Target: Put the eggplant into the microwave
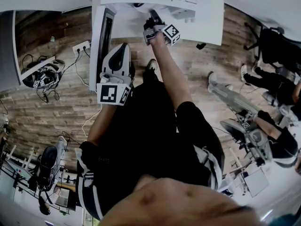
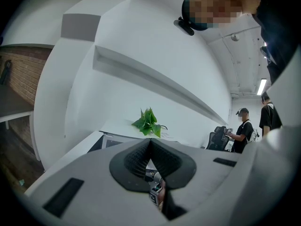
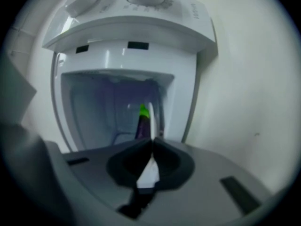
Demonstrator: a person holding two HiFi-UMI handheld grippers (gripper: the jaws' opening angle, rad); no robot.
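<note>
The white microwave (image 3: 141,55) stands with its door open, and its cavity faces my right gripper. Inside the cavity stands the purple eggplant (image 3: 141,126), its green cap up and its lower part hidden behind my jaws. My right gripper (image 3: 151,140) is shut, empty and just outside the opening. In the head view the right gripper (image 1: 154,17) reaches toward the microwave (image 1: 155,6), and its dark door (image 1: 106,36) swings out to the left. My left gripper (image 1: 122,48) hangs back beside that door. The left gripper (image 2: 150,140) is shut with nothing between its jaws.
A green plant (image 2: 148,121) sits on the white top behind the microwave. The white tabletop (image 1: 207,18) runs off to the right. Cables and a power strip (image 1: 81,46) lie on the wooden floor. Other people (image 2: 242,131) stand at the far right.
</note>
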